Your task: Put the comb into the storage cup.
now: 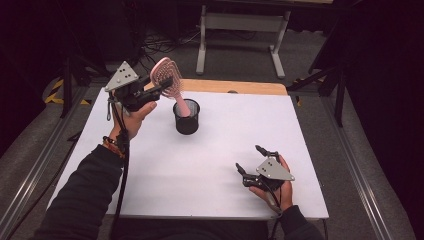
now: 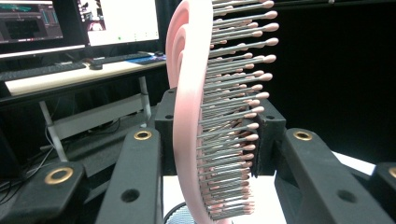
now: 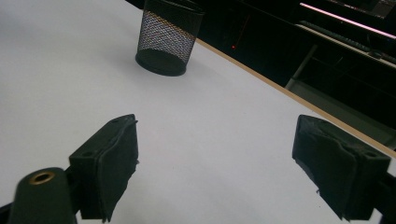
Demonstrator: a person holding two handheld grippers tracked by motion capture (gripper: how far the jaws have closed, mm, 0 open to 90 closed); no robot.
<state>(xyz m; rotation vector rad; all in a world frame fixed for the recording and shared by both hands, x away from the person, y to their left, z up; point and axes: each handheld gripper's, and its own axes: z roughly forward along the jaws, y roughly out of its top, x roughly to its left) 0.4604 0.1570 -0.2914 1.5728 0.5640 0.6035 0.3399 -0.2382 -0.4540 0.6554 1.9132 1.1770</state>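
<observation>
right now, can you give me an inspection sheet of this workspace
surface: white rectangular tabletop with a wooden strip along the far edge, bare apart from the cup
job's things: pink plastic hairbrush with pink-tipped bristles, its handle down inside the black wire-mesh cup; the cup stands upright
clutter: nothing seen
grippers: left gripper has its fingers closed on the brush head, bristles and back pressed between the pads; right gripper is open, holds nothing and is low over the near right of the table
cables: black cable trails from the left gripper along the forearm
surroundings: dark room, grey carpet, a white desk frame beyond the table, lit monitors and a keyboard
</observation>
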